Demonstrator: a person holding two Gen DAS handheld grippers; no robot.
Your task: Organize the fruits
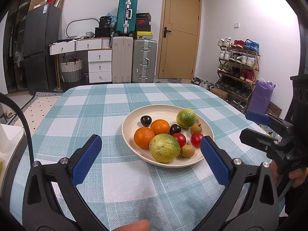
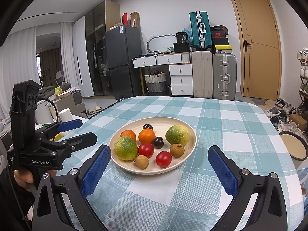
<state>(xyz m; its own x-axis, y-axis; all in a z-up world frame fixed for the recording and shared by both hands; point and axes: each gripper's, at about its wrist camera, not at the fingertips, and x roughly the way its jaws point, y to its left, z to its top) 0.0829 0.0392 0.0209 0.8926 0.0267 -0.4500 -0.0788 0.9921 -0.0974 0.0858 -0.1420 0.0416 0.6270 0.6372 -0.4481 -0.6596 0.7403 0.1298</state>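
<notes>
A cream plate (image 1: 159,113) (image 2: 163,123) sits on the checked tablecloth and holds all the fruit. On it lie two oranges (image 1: 144,137) (image 2: 146,135), two green-yellow citrus (image 1: 164,147) (image 2: 125,148), two red tomatoes (image 1: 196,139) (image 2: 163,158), two dark cherries (image 1: 146,120) (image 2: 158,142) and two brown longans (image 1: 187,151) (image 2: 142,161). My left gripper (image 1: 150,138) is open just short of the plate's near rim. My right gripper (image 2: 159,148) is open too, its fingers straddling the plate's near edge. Each gripper shows empty in the other's view, the right (image 1: 248,125) and the left (image 2: 86,130).
A second, empty dish with a dark rim (image 2: 293,146) stands off the table's right side. A low side table with white rolls (image 2: 65,115) is on the left. Suitcases, drawers and a shoe rack (image 1: 238,71) stand far behind. A thumb (image 1: 134,227) shows at the bottom.
</notes>
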